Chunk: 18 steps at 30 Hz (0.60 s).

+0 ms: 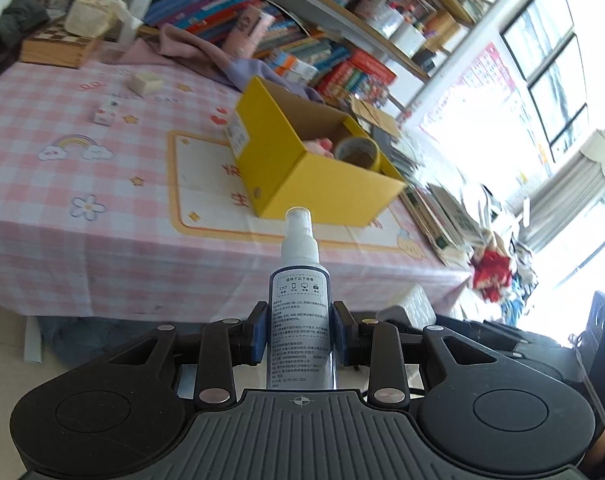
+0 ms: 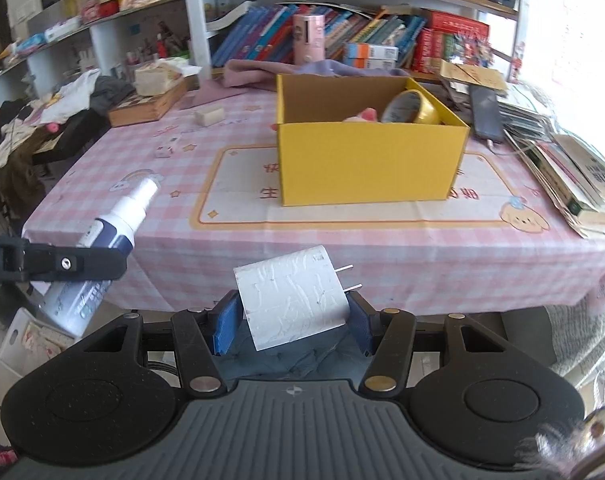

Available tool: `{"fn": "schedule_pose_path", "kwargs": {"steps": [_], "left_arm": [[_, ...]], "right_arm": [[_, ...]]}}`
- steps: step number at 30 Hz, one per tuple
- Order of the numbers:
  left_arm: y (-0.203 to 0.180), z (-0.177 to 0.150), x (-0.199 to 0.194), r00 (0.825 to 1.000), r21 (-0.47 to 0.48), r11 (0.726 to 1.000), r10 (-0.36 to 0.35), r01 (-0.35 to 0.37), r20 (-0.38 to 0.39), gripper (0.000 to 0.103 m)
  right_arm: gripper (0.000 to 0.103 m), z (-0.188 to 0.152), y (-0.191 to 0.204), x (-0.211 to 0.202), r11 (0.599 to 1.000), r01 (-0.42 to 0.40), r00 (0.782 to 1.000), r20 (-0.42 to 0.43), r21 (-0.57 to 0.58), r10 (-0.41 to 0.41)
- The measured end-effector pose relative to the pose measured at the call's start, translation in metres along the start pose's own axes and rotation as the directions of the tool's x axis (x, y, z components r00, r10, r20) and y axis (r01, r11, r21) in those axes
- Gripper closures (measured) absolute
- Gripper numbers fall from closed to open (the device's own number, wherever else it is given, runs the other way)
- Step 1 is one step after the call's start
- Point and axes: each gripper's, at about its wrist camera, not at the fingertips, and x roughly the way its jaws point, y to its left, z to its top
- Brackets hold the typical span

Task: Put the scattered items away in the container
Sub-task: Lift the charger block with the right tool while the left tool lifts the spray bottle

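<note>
Bottle and charger both ride short of the table edge; your left gripper [image 1: 300,330] is clamped on the spray bottle [image 1: 300,300], nozzle forward, while your right gripper [image 2: 293,326] pinches the white plug adapter [image 2: 292,304] by its sides, its 2 prongs pointing right; the yellow box [image 2: 366,156] sits mid-table with a tape roll [image 2: 410,108] and something pink already inside; you risk the tall bottle tipping in the pads, or either item clipping the near wall and falling outside.
</note>
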Motion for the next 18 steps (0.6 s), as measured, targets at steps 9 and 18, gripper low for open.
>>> {"fn": "schedule_pose_path", "kwargs": {"steps": [9, 18], "left_arm": [[-0.016, 0.004, 0.015, 0.998, 0.06, 0.997, -0.037, 0.04, -0.042, 0.072], [-0.03, 0.006, 0.031, 0.995, 0.077, 0.995, -0.065, 0.071, -0.07, 0.072]], "right_arm": [[0.05, -0.008, -0.02, -0.003, 0.996, 0.045, 0.999, -0.015, 0.078, -0.044], [0.05, -0.012, -0.034, -0.005, 0.993, 0.074, 0.997, -0.028, 0.093, -0.072]]}}
